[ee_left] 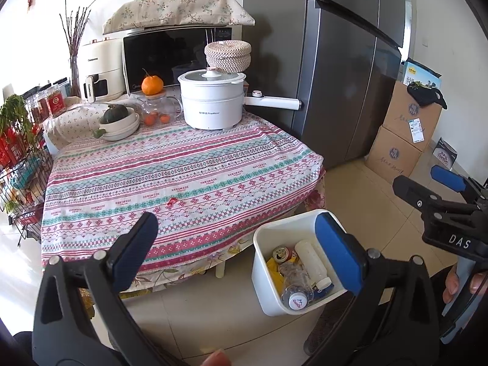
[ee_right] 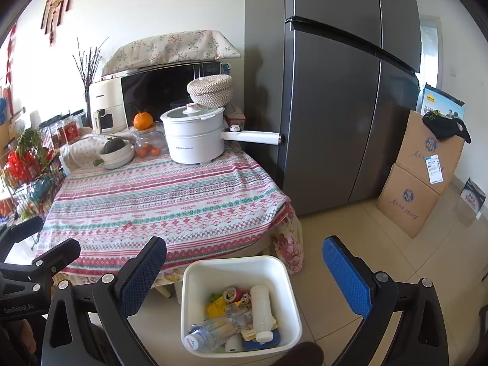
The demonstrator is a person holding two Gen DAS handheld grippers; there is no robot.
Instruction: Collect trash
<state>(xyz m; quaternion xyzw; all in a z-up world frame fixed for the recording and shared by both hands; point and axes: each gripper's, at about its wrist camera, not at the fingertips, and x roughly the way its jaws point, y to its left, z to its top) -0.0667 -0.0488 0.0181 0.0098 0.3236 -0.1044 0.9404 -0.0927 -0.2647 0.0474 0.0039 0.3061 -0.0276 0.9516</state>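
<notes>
1. At the far left, a wire rack (ee_left: 21, 164) of jars and packets stands beside the table (ee_right: 158, 201); it looks like storage rather than rubbish, so it is probably not part of the job.
2. The table's striped cloth is bare over its near half apart from one small red scrap (ee_left: 172, 202), lying well apart from the cookware. It may be a wrapper or a bit of peel; it is too small to tell. I judge it the last piece of trash not yet collected.
3. The bowls (ee_left: 120, 125), orange (ee_left: 152, 84), white electric pot (ee_left: 210, 103) and microwave (ee_left: 170, 58) are grouped at the back edge, likely kept there for daily use and out of the way.
4. The left gripper (ee_left: 241, 247) is held low in front of the table with its jaws spread wide and nothing between the pads, neither pad touching anything.
5. The white bin (ee_right: 241, 302) stands on the floor tiles just beside the table's near right corner, handy for drops from the tabletop. It already holds a clear water bottle (ee_right: 210, 332), a white bottle (ee_right: 260, 311), a can (ee_left: 282, 253) and yellow packaging (ee_right: 218, 306).
6. The right gripper (ee_right: 245, 277) hangs above the bin, jaws fully parted and empty.
7. Right of the bin are the grey fridge (ee_right: 335, 106) and stacked cardboard boxes (ee_right: 421, 183).
</notes>
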